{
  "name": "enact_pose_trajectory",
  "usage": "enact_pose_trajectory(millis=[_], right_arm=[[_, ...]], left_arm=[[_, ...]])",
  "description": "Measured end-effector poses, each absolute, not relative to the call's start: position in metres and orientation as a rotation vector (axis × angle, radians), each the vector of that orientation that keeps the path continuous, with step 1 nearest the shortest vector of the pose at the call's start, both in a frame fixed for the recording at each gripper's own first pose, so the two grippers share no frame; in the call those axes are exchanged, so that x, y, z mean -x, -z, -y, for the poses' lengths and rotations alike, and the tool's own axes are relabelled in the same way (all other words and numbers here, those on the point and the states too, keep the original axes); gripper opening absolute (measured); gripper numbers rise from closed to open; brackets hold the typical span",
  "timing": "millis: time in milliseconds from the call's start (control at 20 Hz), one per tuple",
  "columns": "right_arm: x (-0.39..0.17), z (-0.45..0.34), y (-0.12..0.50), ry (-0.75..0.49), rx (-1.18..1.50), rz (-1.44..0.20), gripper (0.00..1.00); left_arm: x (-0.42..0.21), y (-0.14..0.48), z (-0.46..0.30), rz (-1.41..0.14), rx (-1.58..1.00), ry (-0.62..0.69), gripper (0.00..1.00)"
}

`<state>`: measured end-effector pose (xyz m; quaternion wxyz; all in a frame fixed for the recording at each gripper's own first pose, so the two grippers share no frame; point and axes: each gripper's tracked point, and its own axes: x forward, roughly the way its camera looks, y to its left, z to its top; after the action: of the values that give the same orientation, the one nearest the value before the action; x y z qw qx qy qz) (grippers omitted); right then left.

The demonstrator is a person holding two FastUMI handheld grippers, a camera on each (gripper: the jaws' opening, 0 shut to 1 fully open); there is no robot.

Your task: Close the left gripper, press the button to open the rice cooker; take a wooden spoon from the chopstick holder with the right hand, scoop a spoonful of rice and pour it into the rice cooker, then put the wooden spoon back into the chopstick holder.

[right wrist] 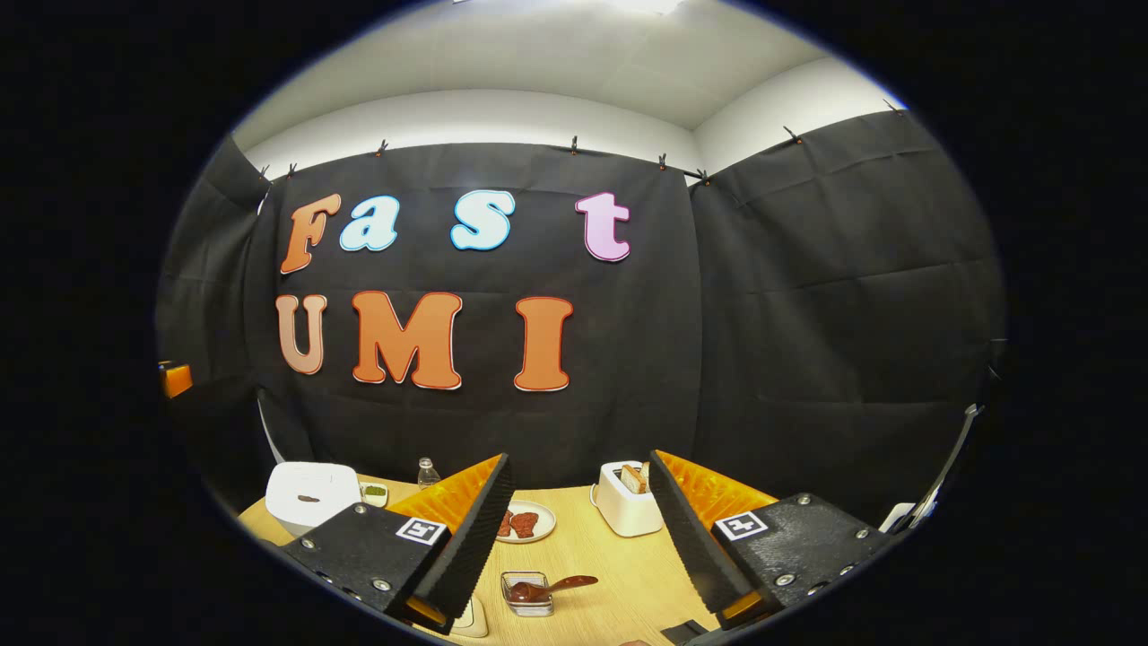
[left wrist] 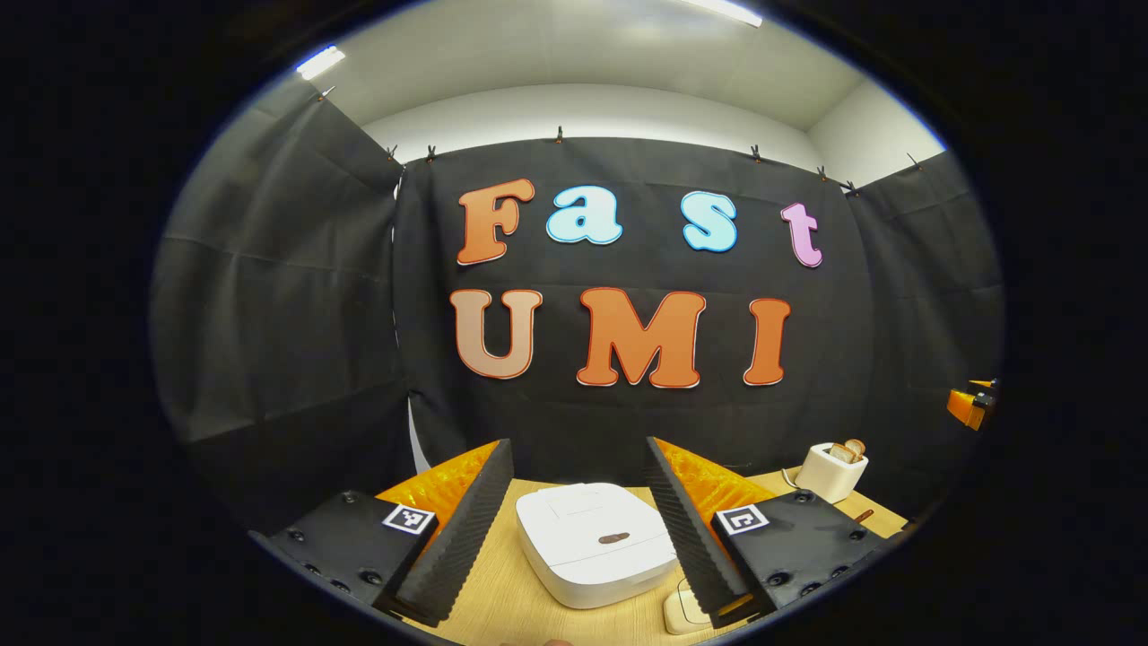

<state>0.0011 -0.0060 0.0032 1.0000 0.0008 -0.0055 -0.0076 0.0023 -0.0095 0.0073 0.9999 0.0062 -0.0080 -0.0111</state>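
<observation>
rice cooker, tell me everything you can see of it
The rice cooker is a white, glossy, plastic-looking box with rounded corners. Its lid is shut, with a small dark oval button near the front edge. It sits flat on the wooden table, between the open fingers of the left gripper, which do not touch it.

The rice cooker (right wrist: 312,495) sits far left on the table (right wrist: 619,574). The toaster (right wrist: 626,511) stands right of the plate (right wrist: 526,522). The spoon (right wrist: 554,587) rests in a near container (right wrist: 527,594).

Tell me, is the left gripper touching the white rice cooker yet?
Apart. In the left gripper view, the left gripper is open, and bare table shows between each finger and the rice cooker.
</observation>
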Motion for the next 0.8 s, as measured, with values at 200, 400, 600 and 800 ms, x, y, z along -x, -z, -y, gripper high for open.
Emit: enact_pose_trajectory(millis=[200, 400, 600, 800], right_arm=[[-0.002, 0.009, -0.002, 0.025, -0.003, 0.008, 0.93], [-0.001, 0.011, -0.002, 0.029, 0.001, 0.006, 0.93], [-0.003, 0.01, 0.0, 0.032, 0.012, -0.001, 0.93], [-0.003, 0.013, 0.002, 0.034, 0.016, -0.006, 0.93]], left_arm=[[-0.005, -0.007, 0.011, 0.013, -0.008, 0.029, 0.98], [-0.006, -0.004, 0.011, 0.009, -0.006, 0.023, 0.98], [-0.009, 0.001, 0.011, -0.005, -0.003, 0.025, 0.97], [-0.012, 0.013, 0.011, -0.019, -0.003, 0.029, 0.61]])
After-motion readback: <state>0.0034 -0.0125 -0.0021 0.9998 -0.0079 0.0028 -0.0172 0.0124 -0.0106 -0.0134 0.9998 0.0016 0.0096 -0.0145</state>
